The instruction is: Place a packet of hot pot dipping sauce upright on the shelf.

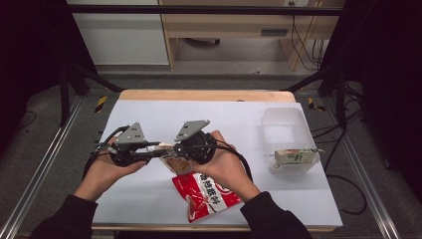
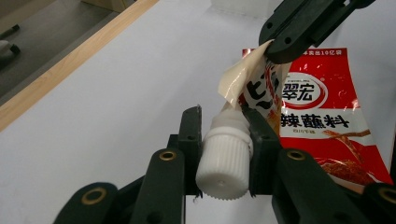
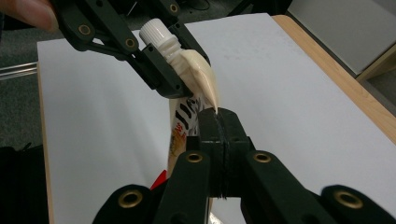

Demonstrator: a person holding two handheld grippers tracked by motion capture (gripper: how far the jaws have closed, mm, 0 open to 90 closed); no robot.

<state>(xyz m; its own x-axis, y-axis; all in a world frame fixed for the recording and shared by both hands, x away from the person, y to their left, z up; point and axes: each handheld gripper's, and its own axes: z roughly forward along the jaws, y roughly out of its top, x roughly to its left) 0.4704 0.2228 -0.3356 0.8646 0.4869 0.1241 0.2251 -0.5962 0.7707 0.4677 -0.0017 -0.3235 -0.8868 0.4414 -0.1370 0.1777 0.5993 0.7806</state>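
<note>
At far left of the high view, dark floor and a metal rail (image 1: 40,164) running along the table's side, with a black frame post (image 1: 63,89) standing behind. On the table, a white sheet (image 1: 149,119) spread over the wooden top (image 1: 199,95), bare at the far edge.

Left of centre, left gripper (image 1: 158,151) in the person's left hand (image 1: 102,172), cable (image 1: 107,139) trailing back; in the left gripper view (image 2: 223,154), jaws closed against the ribbed white cap (image 2: 223,161) of the red sauce pouch (image 2: 322,121), pads pressing on both sides of the cap. Pouch held up off the sheet between the two grippers, spout end towards the left, red printed body hanging down over the near edge of the table (image 1: 206,196).

Next to it, right gripper (image 1: 171,152) in the right hand (image 1: 224,164); in the right gripper view (image 3: 218,122), jaws fully together, pinching the cream-coloured top corner (image 3: 205,79) of the pouch just behind the spout. Nothing lying between the grippers and the pouch; sheet around them bare.

Further right, well apart from the hands, a clear plastic box (image 1: 283,124) near the sheet's right edge, with a pale green-printed packet (image 1: 294,157) lying at its near end; whether inside or across the rim, unclear.

Beyond the table, a pale cabinet (image 1: 124,40), a wooden desk frame (image 1: 224,22) and loose black cables (image 1: 311,45) on a grey floor.
</note>
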